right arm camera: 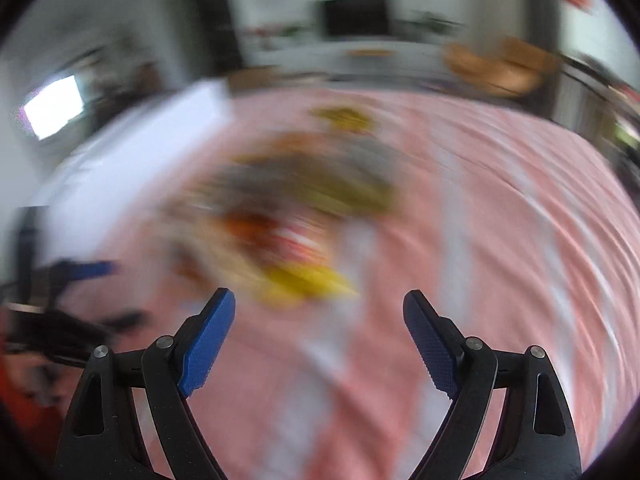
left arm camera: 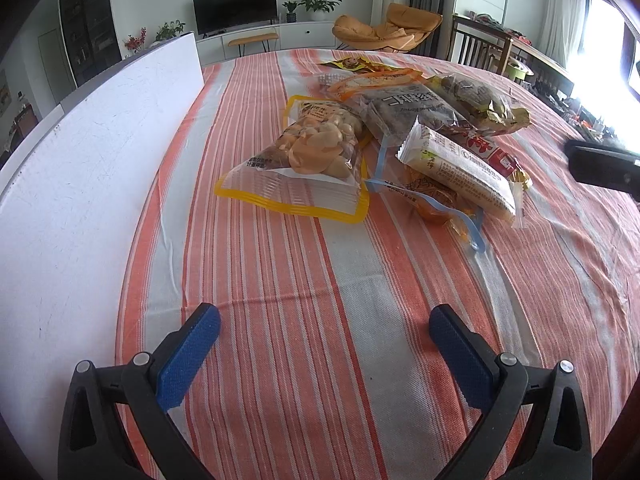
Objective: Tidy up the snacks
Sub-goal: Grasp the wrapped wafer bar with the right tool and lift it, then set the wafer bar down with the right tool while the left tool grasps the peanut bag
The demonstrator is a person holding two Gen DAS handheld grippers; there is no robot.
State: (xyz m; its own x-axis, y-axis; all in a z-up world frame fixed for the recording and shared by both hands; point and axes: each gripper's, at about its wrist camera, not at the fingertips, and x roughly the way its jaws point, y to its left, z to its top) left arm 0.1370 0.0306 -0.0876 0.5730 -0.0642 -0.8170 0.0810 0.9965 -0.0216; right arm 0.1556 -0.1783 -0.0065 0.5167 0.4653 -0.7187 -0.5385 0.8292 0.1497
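Note:
A heap of snack packets lies on the orange-striped tablecloth (left arm camera: 304, 300). Nearest is a clear bag with a yellow border (left arm camera: 304, 156) full of pale pieces. Right of it lies a white wrapped bar (left arm camera: 460, 168) on a blue-edged bag (left arm camera: 432, 200), with a dark packet (left arm camera: 408, 108) and a gold-wrapped bag (left arm camera: 484, 100) behind. My left gripper (left arm camera: 324, 316) is open, well short of the heap, nothing between its fingers. My right gripper (right arm camera: 318, 300) is open too; its view is badly blurred, showing the heap (right arm camera: 296, 208) as a smear ahead. Its black body (left arm camera: 604, 164) shows at the right edge.
A white box or board (left arm camera: 88, 152) runs along the left side of the table. Beyond the table stand a TV, plants, an orange lounge chair (left arm camera: 384, 28) and a wooden chair. The left gripper (right arm camera: 80, 272) appears as a blur at left in the right wrist view.

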